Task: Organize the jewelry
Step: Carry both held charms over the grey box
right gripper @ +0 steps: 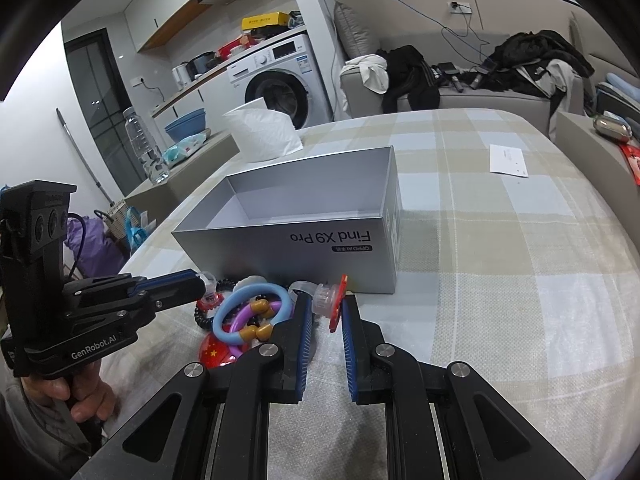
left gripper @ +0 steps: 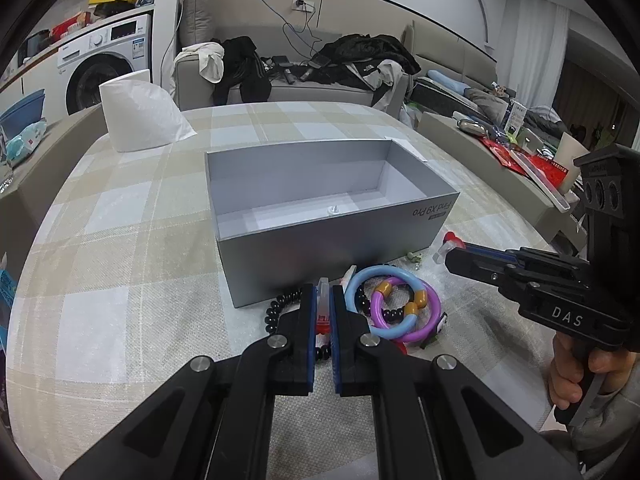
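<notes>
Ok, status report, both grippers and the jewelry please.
Left gripper shut on clear clip. Right gripper shut on red-clear piece. Bracelets piled before silver box.

My left gripper (left gripper: 323, 300) hides part of the black bead string (left gripper: 280, 306) beside the grey box (left gripper: 280, 256); the box's small label print is unreadable.

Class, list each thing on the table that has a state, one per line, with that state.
Grey box: open, lidless, nearly empty.
Left hand-held gripper: shut on clear red-trimmed piece.
Right hand-held gripper: shut on clear red-rimmed piece.
Blue bangle: lying outside the box.
Black bead bracelet: lying outside the box.
</notes>
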The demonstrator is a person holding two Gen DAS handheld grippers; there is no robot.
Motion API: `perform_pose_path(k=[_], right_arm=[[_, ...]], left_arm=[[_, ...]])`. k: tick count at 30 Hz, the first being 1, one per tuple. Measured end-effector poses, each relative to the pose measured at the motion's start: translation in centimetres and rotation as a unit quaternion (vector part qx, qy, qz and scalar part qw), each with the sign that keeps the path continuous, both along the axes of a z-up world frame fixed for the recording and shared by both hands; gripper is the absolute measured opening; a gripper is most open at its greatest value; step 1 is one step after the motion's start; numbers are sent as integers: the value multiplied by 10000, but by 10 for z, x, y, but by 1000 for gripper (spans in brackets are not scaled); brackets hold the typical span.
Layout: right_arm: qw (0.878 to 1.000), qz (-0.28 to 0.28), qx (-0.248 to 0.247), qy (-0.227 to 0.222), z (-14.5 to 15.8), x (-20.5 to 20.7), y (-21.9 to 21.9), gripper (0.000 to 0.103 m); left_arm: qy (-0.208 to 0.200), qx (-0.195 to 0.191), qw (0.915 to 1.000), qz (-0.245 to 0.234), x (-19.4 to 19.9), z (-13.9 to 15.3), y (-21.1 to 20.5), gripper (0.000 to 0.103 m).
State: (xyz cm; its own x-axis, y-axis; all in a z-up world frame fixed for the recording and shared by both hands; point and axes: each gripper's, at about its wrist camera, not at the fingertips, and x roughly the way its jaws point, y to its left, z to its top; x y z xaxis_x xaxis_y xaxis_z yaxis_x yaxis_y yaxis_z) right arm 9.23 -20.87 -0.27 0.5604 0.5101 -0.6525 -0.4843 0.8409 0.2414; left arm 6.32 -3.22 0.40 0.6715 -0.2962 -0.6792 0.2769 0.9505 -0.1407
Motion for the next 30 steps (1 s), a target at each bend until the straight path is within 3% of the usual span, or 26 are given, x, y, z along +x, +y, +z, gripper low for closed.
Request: perform_pose_path(k=[12,20,30], right_arm=[[10000,-22,33,-34,1,-1,-2,14],[9992,-46,400,-42,9,-1,-9,14],[9981,20,336,-515,40,4,4,14]], left_arm=[[-286,-82,9995,54,-3,13,5,2],[-607,-243,9978,130,-4,30,14,2],[-856,-258,9955,319,18,44,21,2]])
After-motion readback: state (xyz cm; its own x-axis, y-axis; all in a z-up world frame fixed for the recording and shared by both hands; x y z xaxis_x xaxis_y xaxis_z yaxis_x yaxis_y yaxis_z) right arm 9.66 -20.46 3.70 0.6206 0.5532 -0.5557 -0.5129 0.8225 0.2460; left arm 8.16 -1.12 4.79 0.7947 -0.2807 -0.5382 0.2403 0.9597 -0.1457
